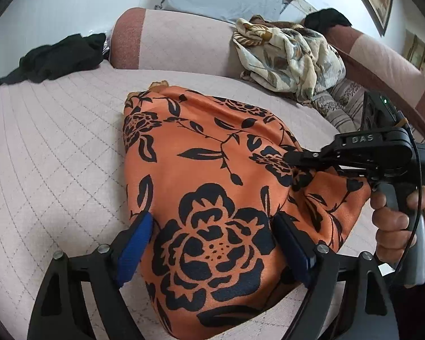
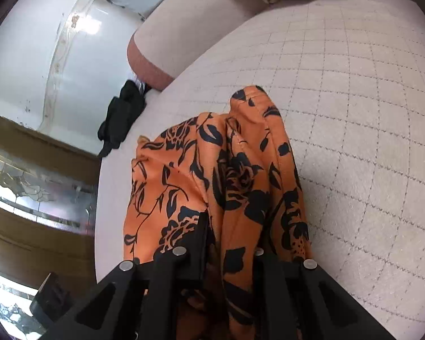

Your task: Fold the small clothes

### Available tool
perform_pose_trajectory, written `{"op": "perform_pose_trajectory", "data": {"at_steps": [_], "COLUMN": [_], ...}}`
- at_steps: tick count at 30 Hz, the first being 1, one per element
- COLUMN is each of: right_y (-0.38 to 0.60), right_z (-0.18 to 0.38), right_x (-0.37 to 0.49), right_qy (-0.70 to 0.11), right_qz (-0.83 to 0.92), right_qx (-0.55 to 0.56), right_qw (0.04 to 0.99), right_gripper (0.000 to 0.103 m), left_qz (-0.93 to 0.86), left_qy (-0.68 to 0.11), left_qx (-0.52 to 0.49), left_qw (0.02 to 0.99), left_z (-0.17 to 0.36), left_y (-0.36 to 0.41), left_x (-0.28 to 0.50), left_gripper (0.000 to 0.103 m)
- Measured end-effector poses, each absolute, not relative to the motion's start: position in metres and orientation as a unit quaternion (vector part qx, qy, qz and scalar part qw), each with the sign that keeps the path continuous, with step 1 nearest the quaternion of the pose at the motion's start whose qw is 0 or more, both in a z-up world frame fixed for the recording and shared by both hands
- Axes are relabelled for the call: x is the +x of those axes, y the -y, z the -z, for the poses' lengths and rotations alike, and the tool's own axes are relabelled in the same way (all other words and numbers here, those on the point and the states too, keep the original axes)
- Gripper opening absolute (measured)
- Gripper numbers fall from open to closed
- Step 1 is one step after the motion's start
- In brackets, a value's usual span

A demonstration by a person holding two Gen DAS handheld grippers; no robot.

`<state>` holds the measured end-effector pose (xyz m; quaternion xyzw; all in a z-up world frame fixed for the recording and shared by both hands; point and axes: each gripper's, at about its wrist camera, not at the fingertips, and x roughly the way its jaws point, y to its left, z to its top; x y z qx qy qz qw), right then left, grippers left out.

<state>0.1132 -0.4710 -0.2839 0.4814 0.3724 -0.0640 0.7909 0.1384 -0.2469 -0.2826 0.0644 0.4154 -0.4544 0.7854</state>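
Quilted pale pink couch seat (image 1: 56,153) takes up most of both views, orange floral garment (image 1: 201,198) lying on it, right gripper (image 1: 290,158) pinched shut on its bunched edge, left gripper (image 1: 212,243) spread wide over the cloth, black clothes (image 1: 56,59) by the armrest, floral blanket (image 1: 291,56) against the back

We are seeing an orange garment (image 1: 206,175) printed with black roses and leaves between our left gripper's (image 1: 212,243) blue pads (image 1: 136,243). Beyond it, the pale pink sofa cover (image 1: 56,141) is showing a quilted grid. Far left of the tool a black cloth (image 1: 56,56) is lying; ahead to the right a cream blanket (image 1: 291,53) is showing brown and grey leaves.
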Motion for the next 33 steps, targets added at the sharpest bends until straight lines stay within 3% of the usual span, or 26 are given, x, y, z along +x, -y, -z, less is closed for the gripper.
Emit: {"op": "perform_pose_trajectory", "data": {"at_steps": [5, 8, 9, 10, 11, 12, 15, 17, 18, 19, 21, 27, 33], "right_y": [0.490, 0.500, 0.501, 0.504, 0.505, 0.506, 0.506, 0.499, 0.495, 0.491, 0.487, 0.493, 0.530], "right_z": [0.273, 0.261, 0.261, 0.265, 0.269, 0.272, 0.285, 0.288, 0.287, 0.284, 0.277, 0.239, 0.311], "right_x": [0.114, 0.125, 0.129, 0.139, 0.147, 0.151, 0.169, 0.177, 0.180, 0.184, 0.182, 0.150, 0.160], "right_qy": [-0.349, -0.349, -0.349, -0.354, -0.359, -0.360, -0.360, -0.378, -0.385, -0.389, -0.374, -0.287, -0.386], "right_qz": [0.038, 0.051, 0.051, 0.046, 0.044, 0.043, 0.022, 0.026, 0.039, 0.055, 0.070, 0.107, 0.102], "right_qx": [0.543, 0.514, 0.512, 0.512, 0.514, 0.516, 0.525, 0.505, 0.484, 0.457, 0.443, 0.403, 0.508], "right_qw": [0.763, 0.782, 0.783, 0.781, 0.778, 0.776, 0.771, 0.775, 0.785, 0.798, 0.812, 0.862, 0.763], "right_gripper": [0.021, 0.031, 0.037, 0.059, 0.069, 0.072, 0.072, 0.066, 0.039, 0.021, 0.017, 0.015, 0.029], "left_qz": [0.443, 0.449, 0.451, 0.453, 0.454, 0.455, 0.456, 0.456, 0.456, 0.455, 0.457, 0.473, 0.451], "left_qy": [-0.420, -0.415, -0.414, -0.412, -0.409, -0.407, -0.403, -0.403, -0.404, -0.405, -0.408, -0.398, -0.376], "left_qx": [0.073, 0.081, 0.083, 0.086, 0.091, 0.096, 0.105, 0.105, 0.105, 0.104, 0.092, 0.081, 0.151], "left_qw": [0.789, 0.787, 0.787, 0.786, 0.786, 0.786, 0.786, 0.786, 0.786, 0.786, 0.785, 0.782, 0.795], "left_z": [0.290, 0.292, 0.292, 0.292, 0.292, 0.293, 0.293, 0.293, 0.292, 0.291, 0.288, 0.281, 0.286], "left_y": [0.247, 0.248, 0.248, 0.249, 0.250, 0.251, 0.253, 0.254, 0.254, 0.254, 0.254, 0.264, 0.275], "left_x": [0.137, 0.135, 0.134, 0.134, 0.133, 0.132, 0.131, 0.131, 0.132, 0.132, 0.134, 0.129, 0.119], "left_gripper": [0.091, 0.092, 0.092, 0.092, 0.092, 0.093, 0.094, 0.094, 0.094, 0.094, 0.094, 0.095, 0.097]}}
